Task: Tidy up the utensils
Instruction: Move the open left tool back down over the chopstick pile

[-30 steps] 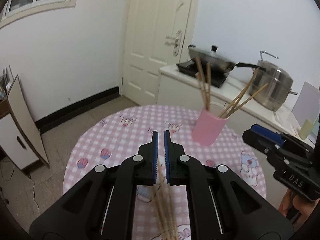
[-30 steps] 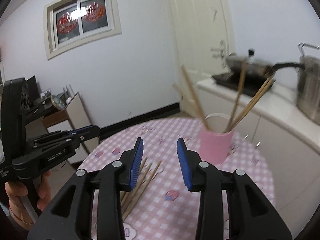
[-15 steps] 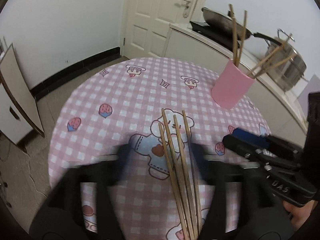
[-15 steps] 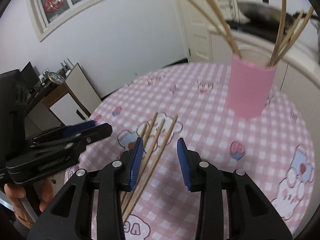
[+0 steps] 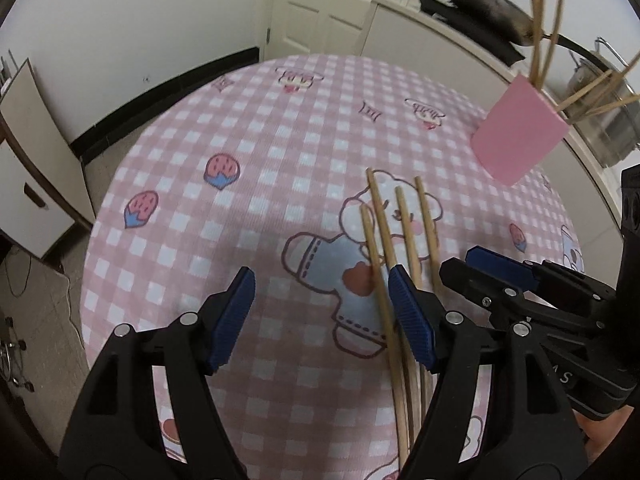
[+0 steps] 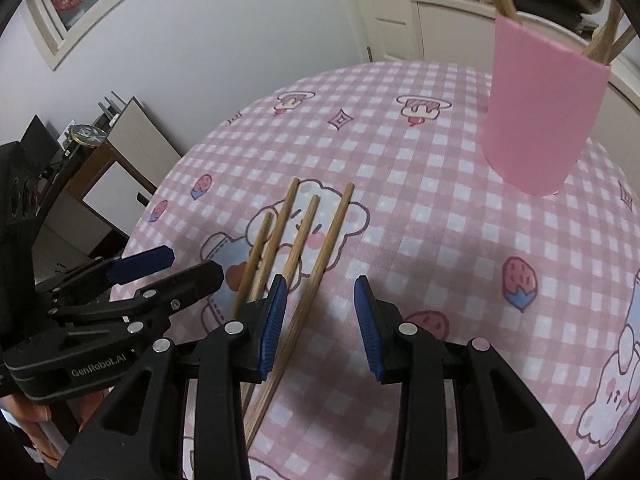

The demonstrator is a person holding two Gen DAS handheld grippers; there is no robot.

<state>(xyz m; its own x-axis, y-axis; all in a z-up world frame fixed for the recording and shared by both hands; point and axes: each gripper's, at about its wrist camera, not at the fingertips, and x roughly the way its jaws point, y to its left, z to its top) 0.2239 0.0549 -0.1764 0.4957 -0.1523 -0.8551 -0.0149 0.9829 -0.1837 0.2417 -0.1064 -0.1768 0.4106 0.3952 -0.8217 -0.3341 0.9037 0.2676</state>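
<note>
Several wooden chopsticks (image 5: 384,248) lie side by side on the pink checked tablecloth, also in the right wrist view (image 6: 308,236). A pink cup (image 5: 520,136) holding several more chopsticks stands at the far right, also in the right wrist view (image 6: 540,120). My left gripper (image 5: 322,316) is open and empty, low over the cloth, its right finger over the chopsticks. My right gripper (image 6: 318,324) is open and empty, its left finger over the chopsticks; the rightmost chopstick lies between its fingers.
The round table's edge (image 5: 104,184) drops to a tiled floor at the left. A counter (image 5: 440,28) with a wok and a steel pot (image 5: 612,120) runs behind the cup. A small cabinet (image 6: 120,176) stands left of the table.
My left gripper has opened from shut. Both grippers have dropped and tilted down toward the loose chopsticks, which now lie under the fingertips.
</note>
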